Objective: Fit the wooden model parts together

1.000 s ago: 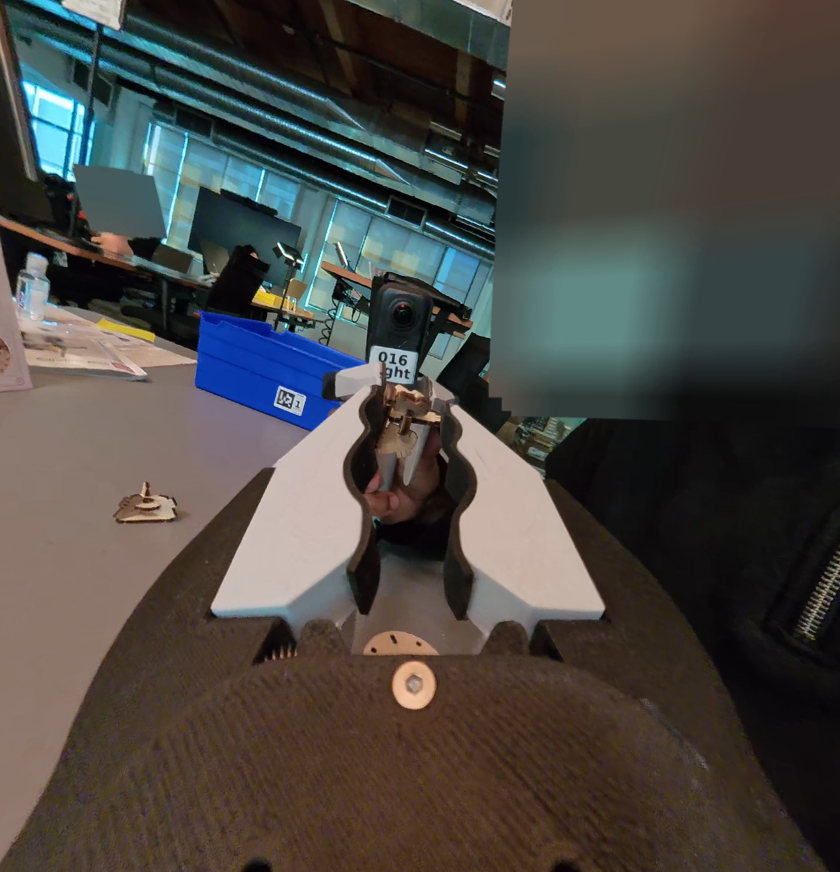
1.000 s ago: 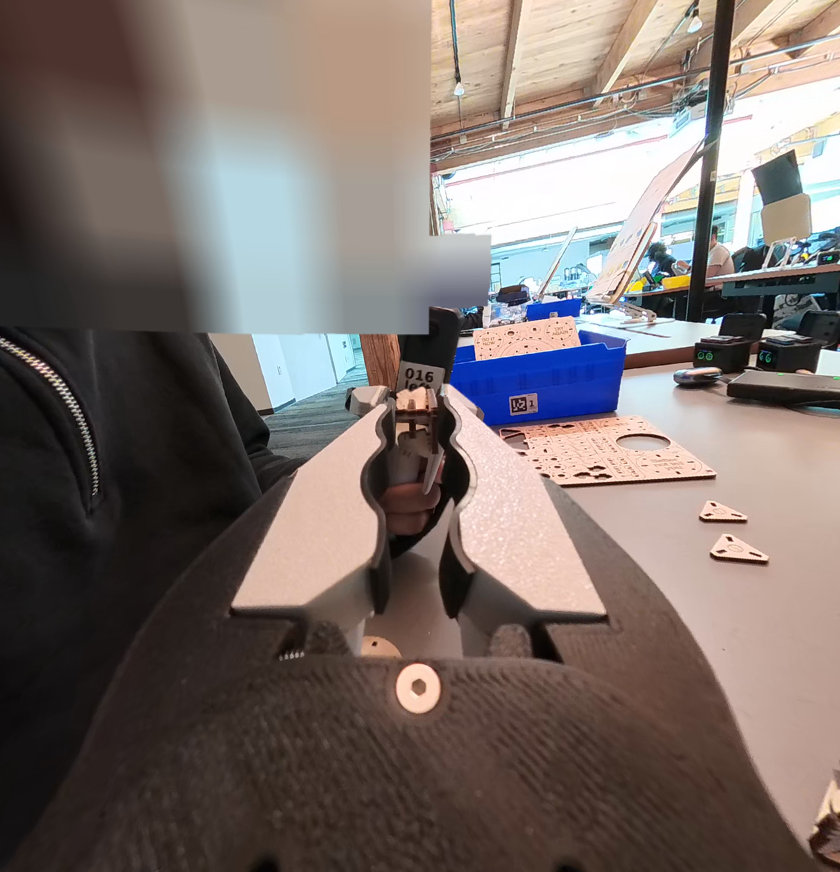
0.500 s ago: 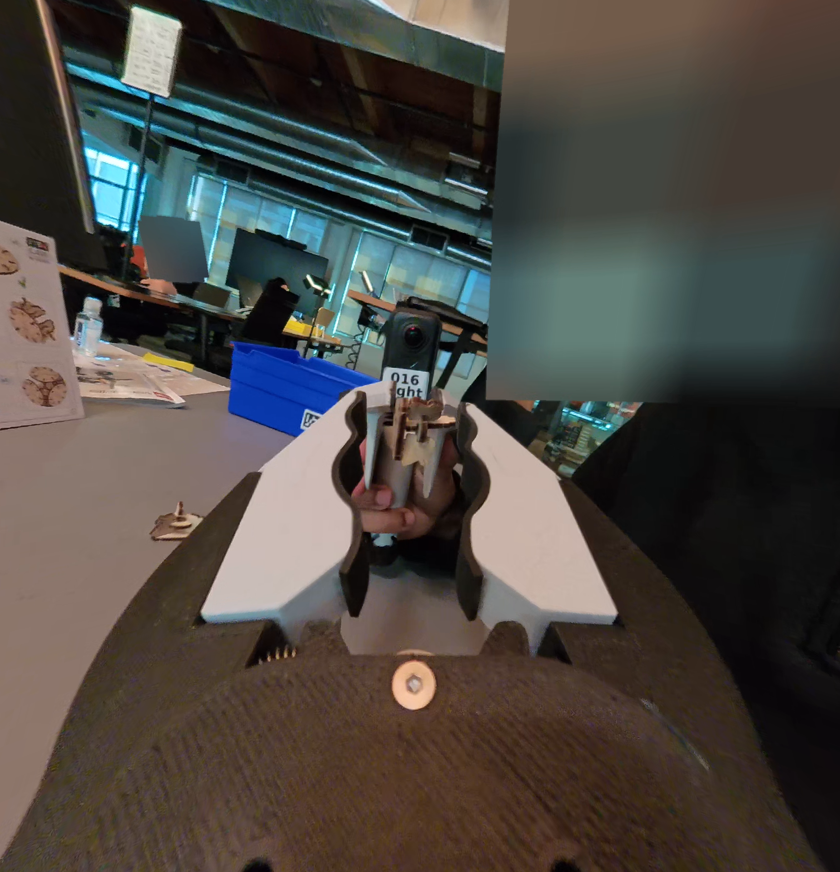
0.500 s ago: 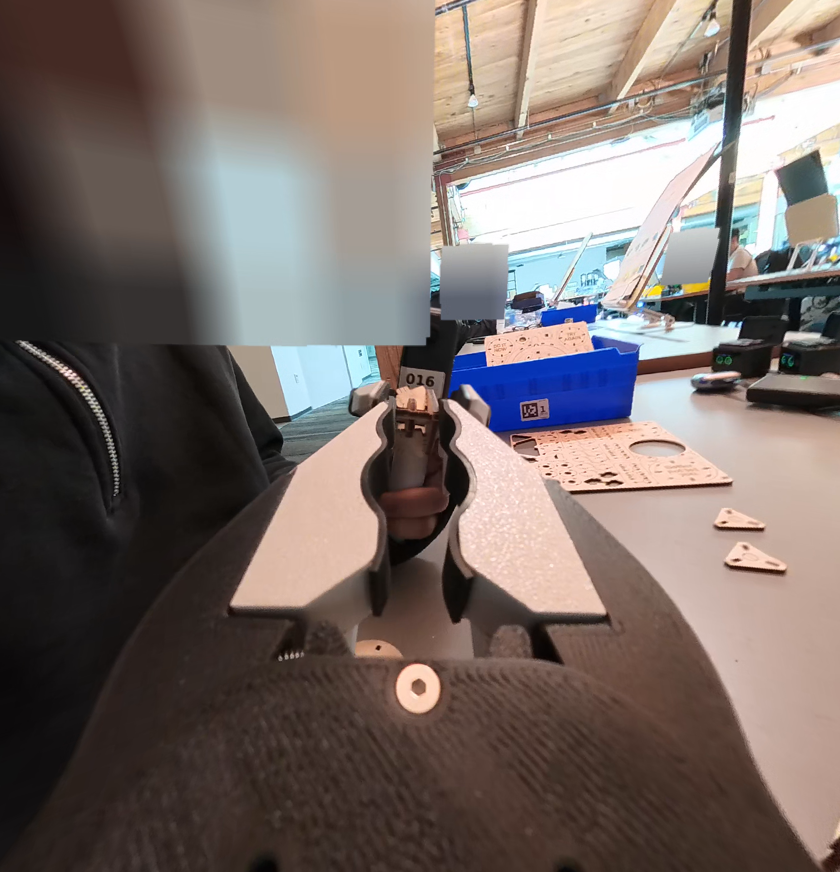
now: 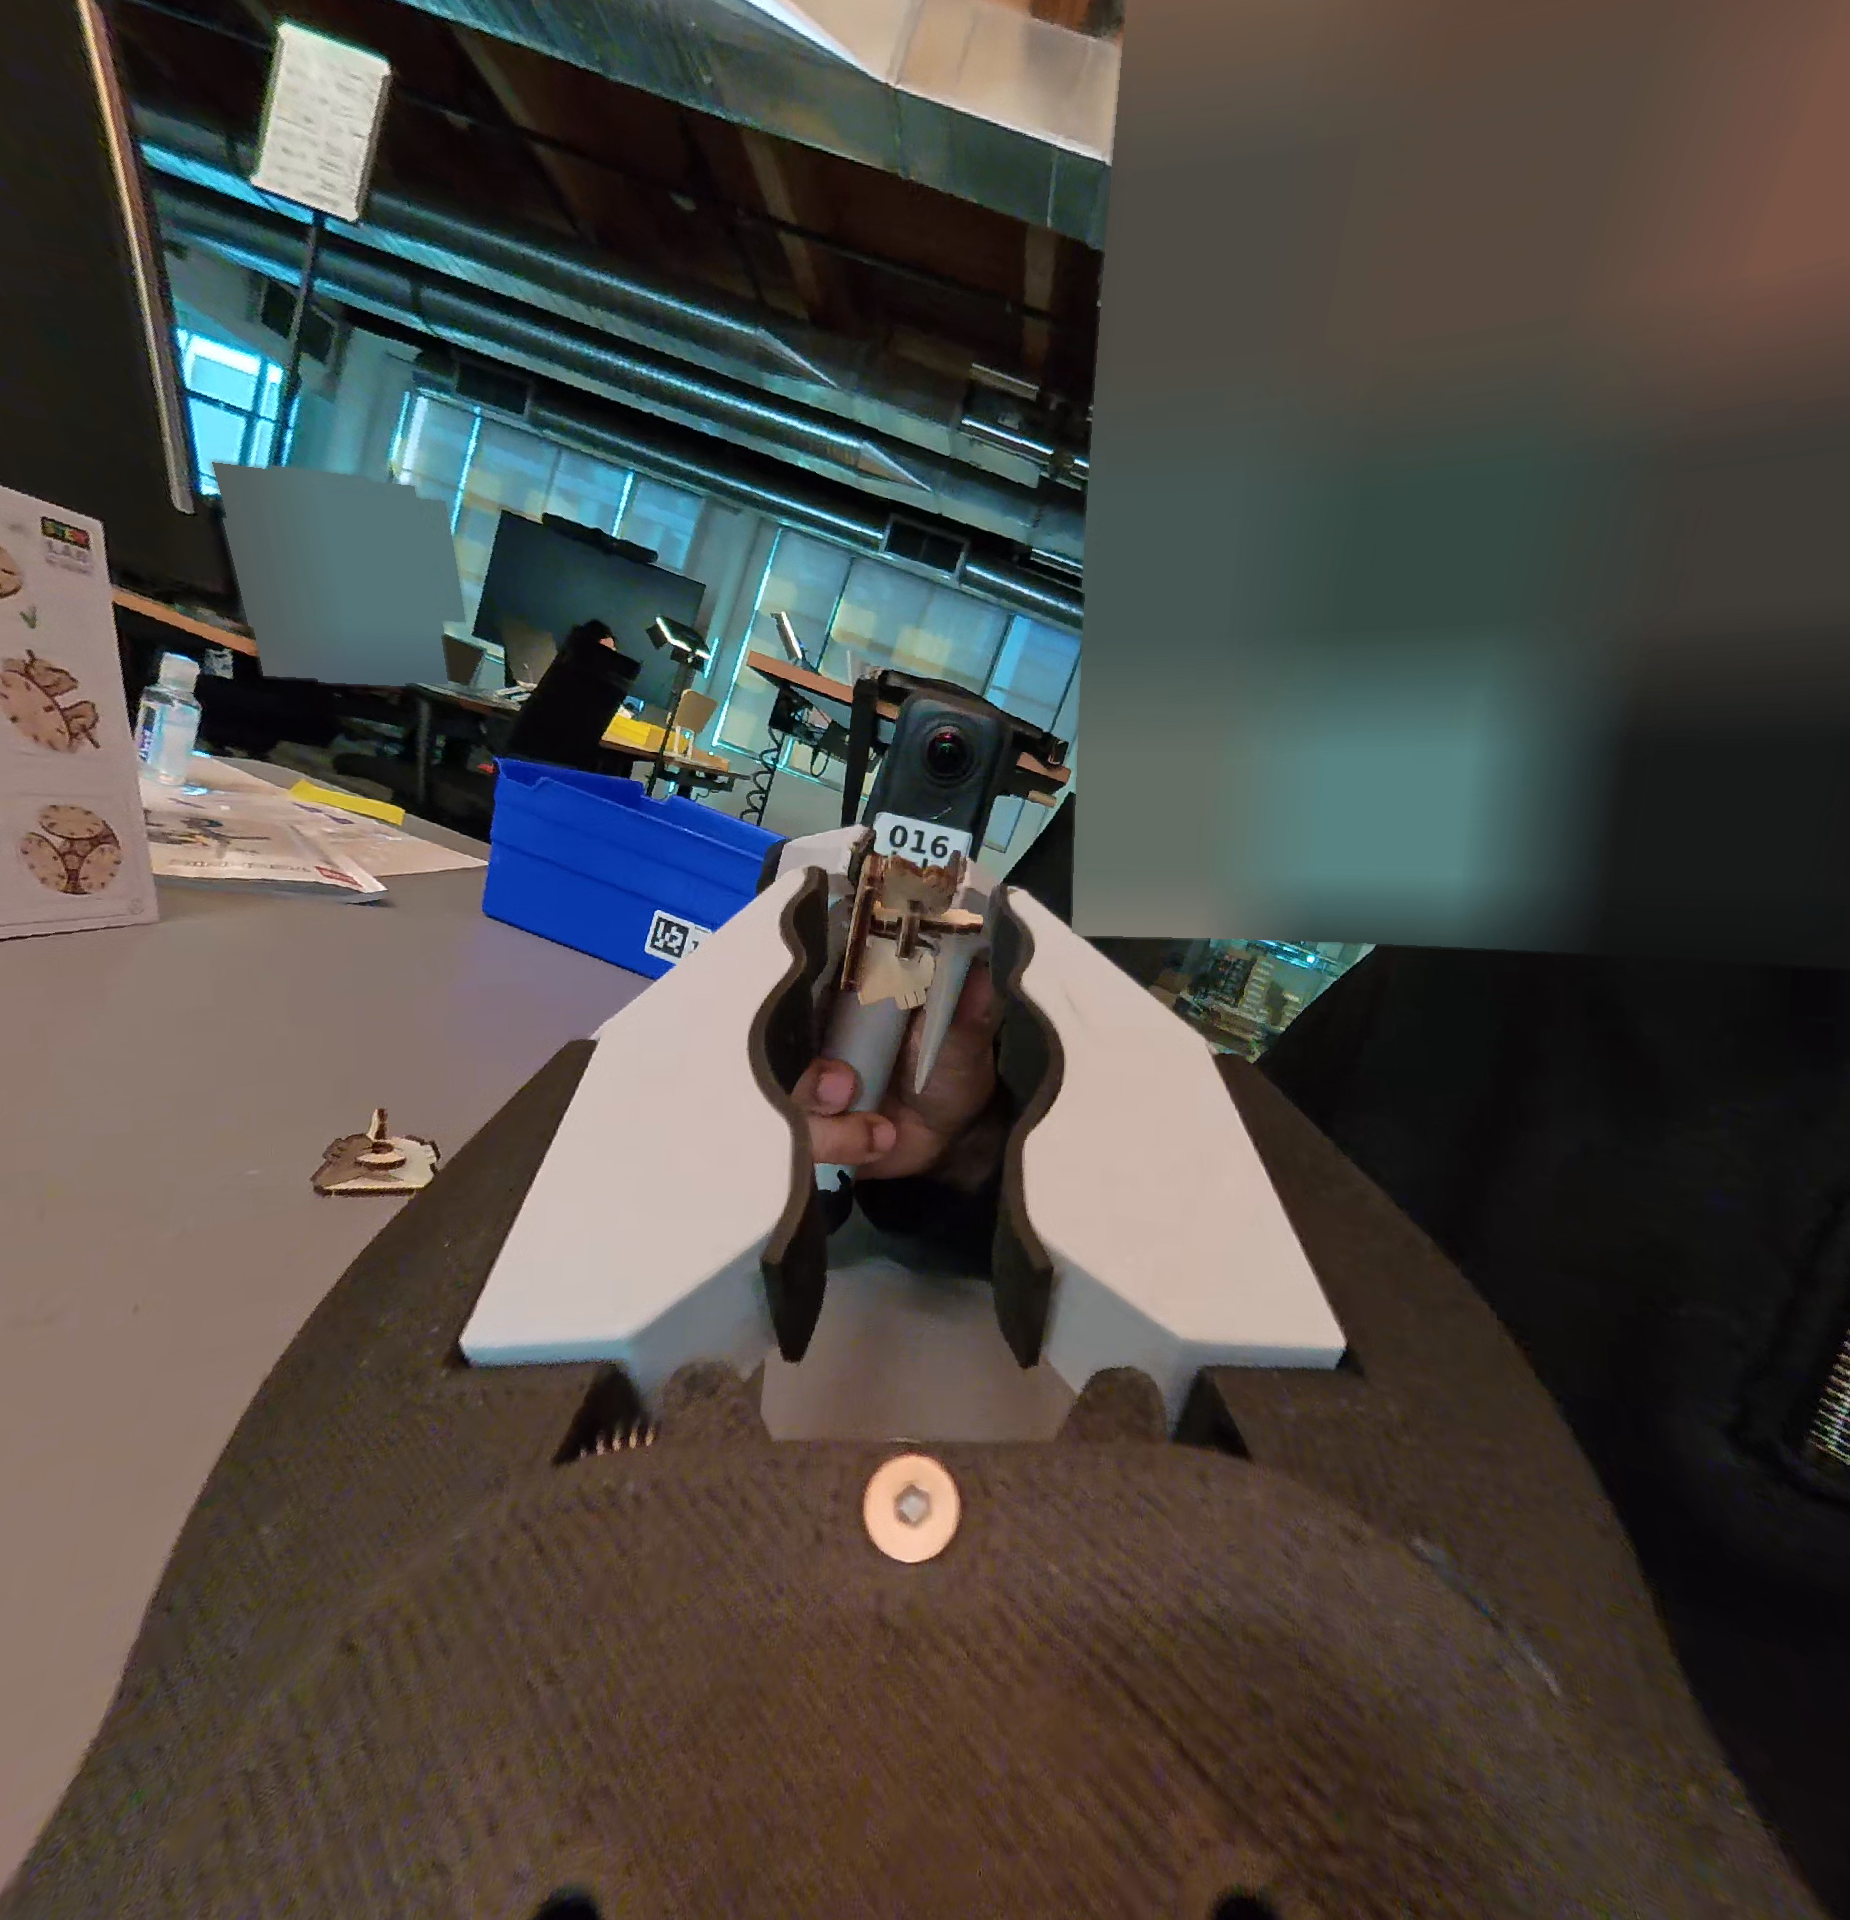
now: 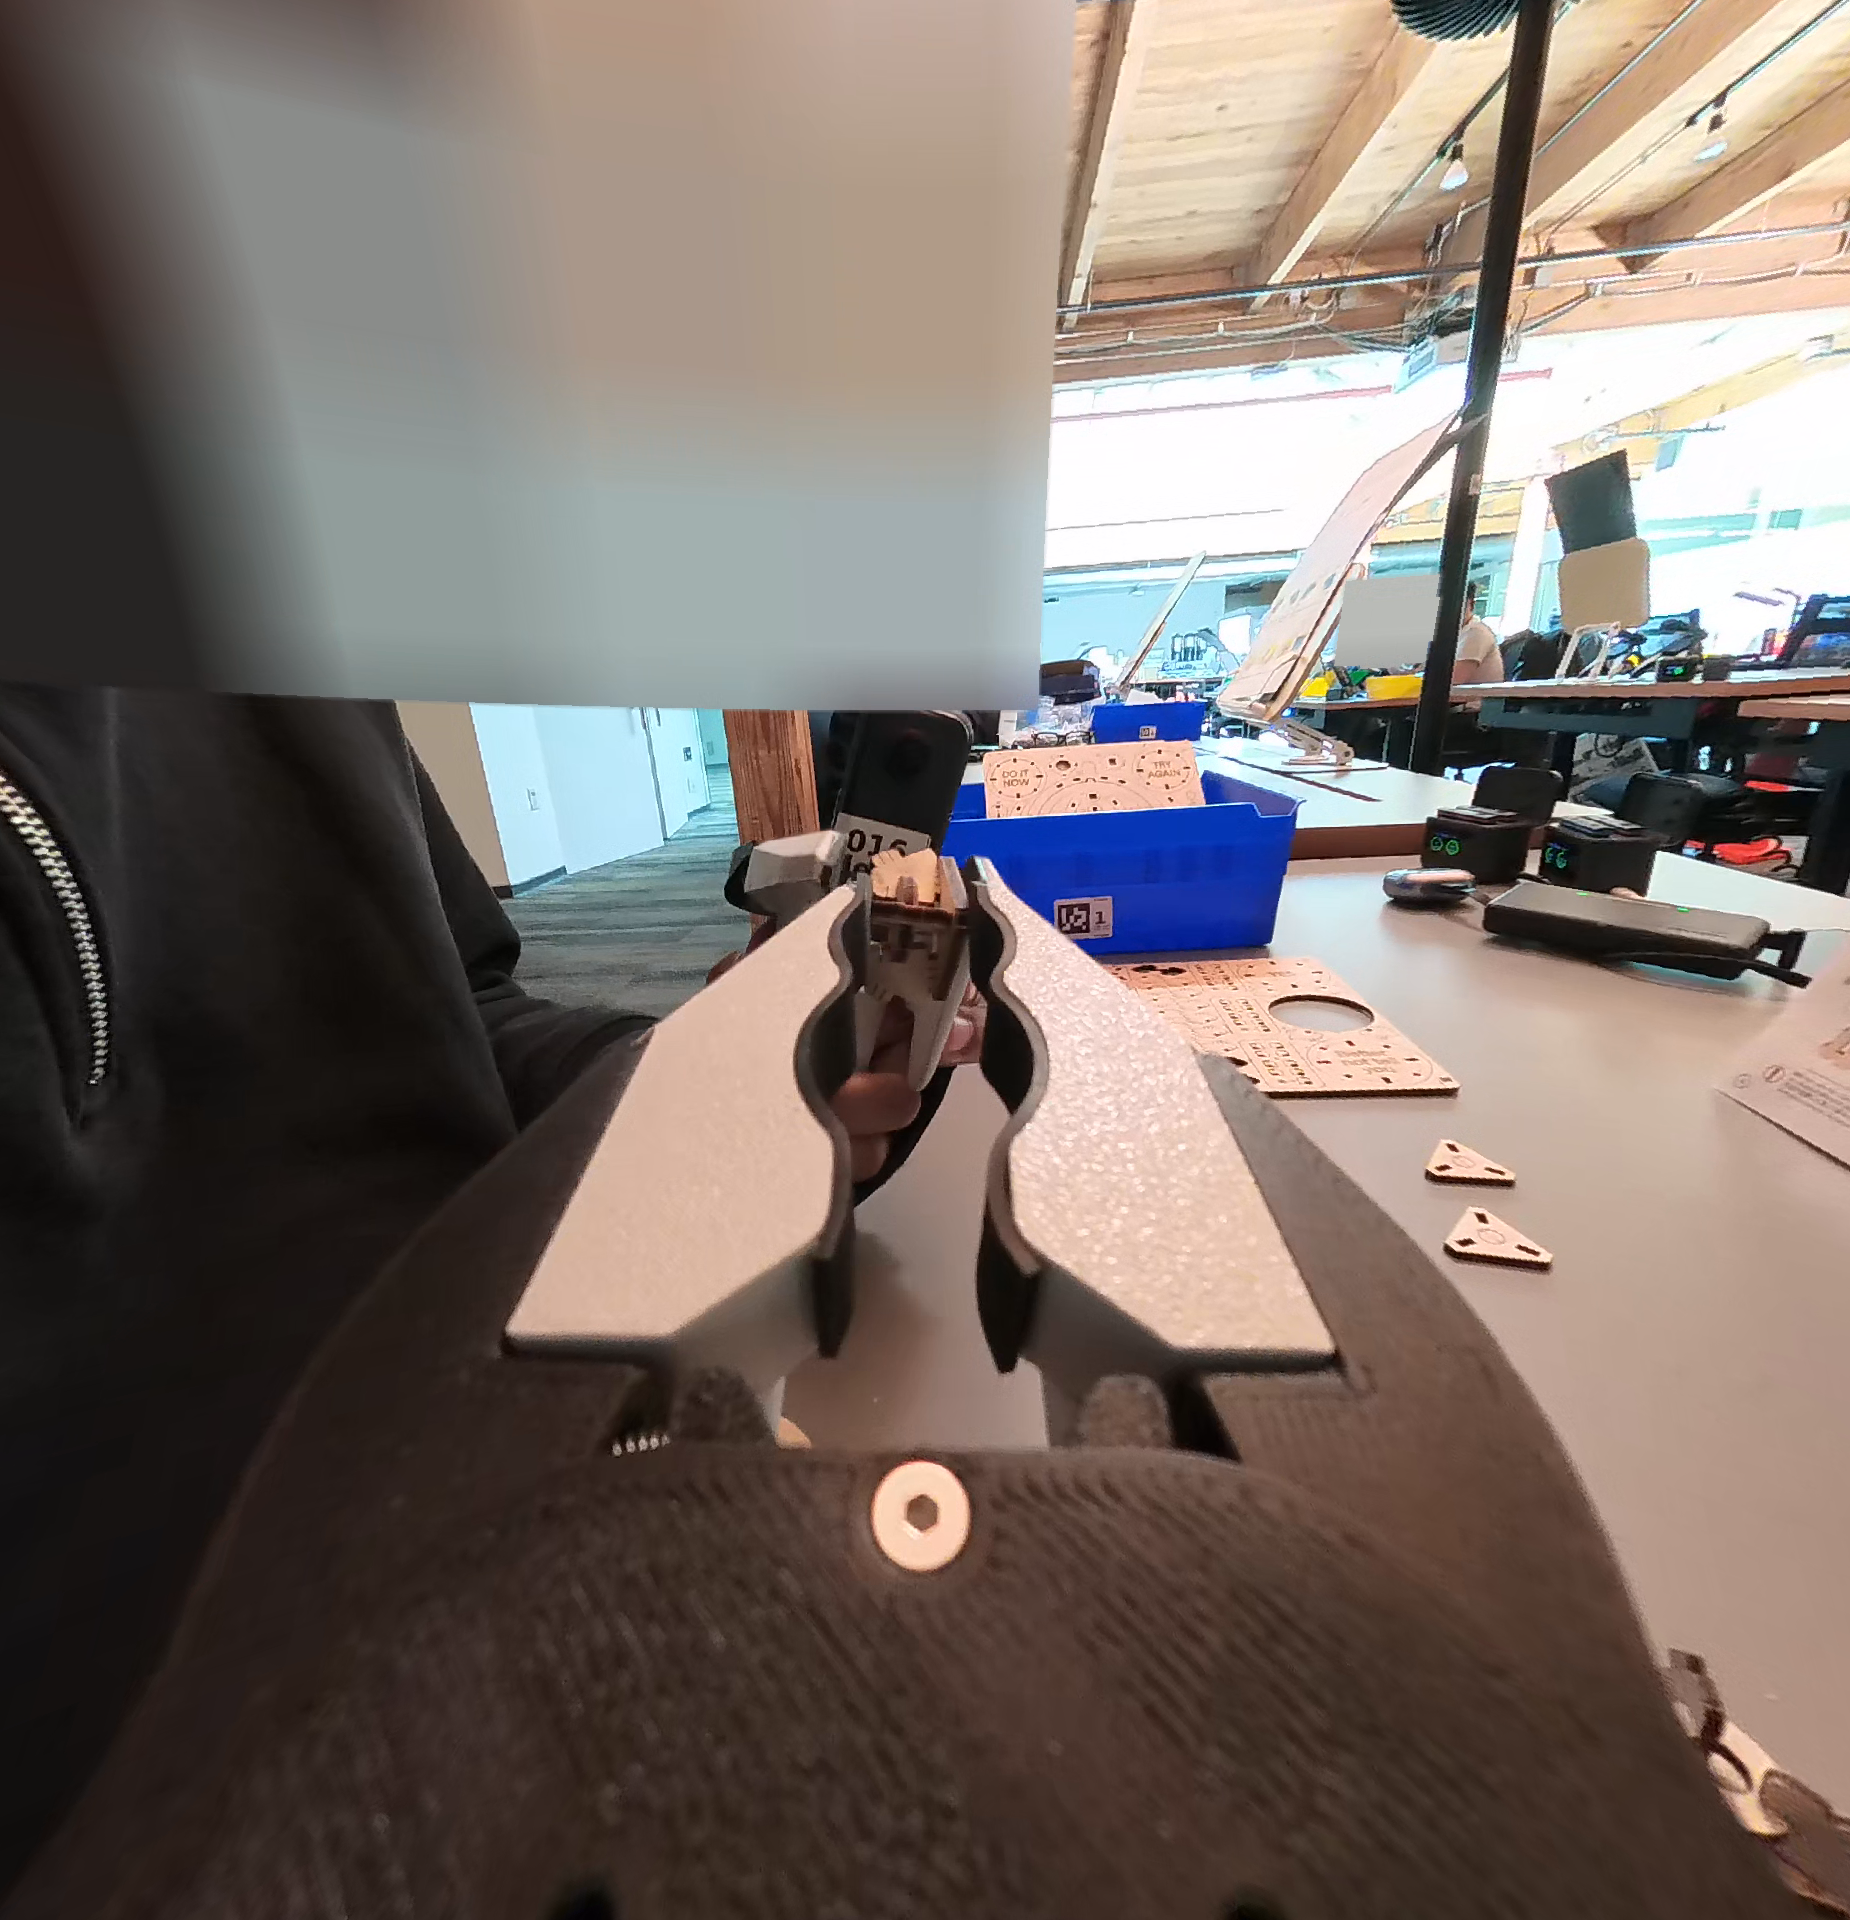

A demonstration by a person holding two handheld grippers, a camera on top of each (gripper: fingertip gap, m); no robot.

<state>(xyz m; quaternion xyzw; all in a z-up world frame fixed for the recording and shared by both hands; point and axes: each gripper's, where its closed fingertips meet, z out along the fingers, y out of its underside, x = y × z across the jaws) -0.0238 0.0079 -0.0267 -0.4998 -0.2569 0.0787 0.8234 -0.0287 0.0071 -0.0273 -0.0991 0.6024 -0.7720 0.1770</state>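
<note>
The two grippers face each other above the grey table [image 5: 173,1039]. My right gripper [image 6: 913,894] is shut on a small light wooden assembly [image 6: 905,925], with both pads pressed on its sides. In the left wrist view the same assembly [image 5: 895,935] sits at the tips of the right gripper's grey fingers [image 5: 869,1029]. My left gripper [image 5: 905,894] stands around it with its jaws apart. A thin gap shows between each dark pad and the wood. The left gripper's fingers [image 6: 926,1023] show behind the assembly in the right wrist view. A hand holds each gripper.
A blue bin [image 6: 1118,852] with a wooden sheet in it stands behind, also seen in the left wrist view [image 5: 599,862]. A cut wooden sheet [image 6: 1305,1029], two wooden triangles [image 6: 1468,1164] and a black power bank [image 6: 1627,925] lie to the right. A small wooden part [image 5: 375,1158] and an instruction sheet [image 5: 38,707] are on the left.
My left gripper's jaws opened off the wooden assembly, then narrowed part of the way back around it. My right gripper kept its hold on the assembly throughout.
</note>
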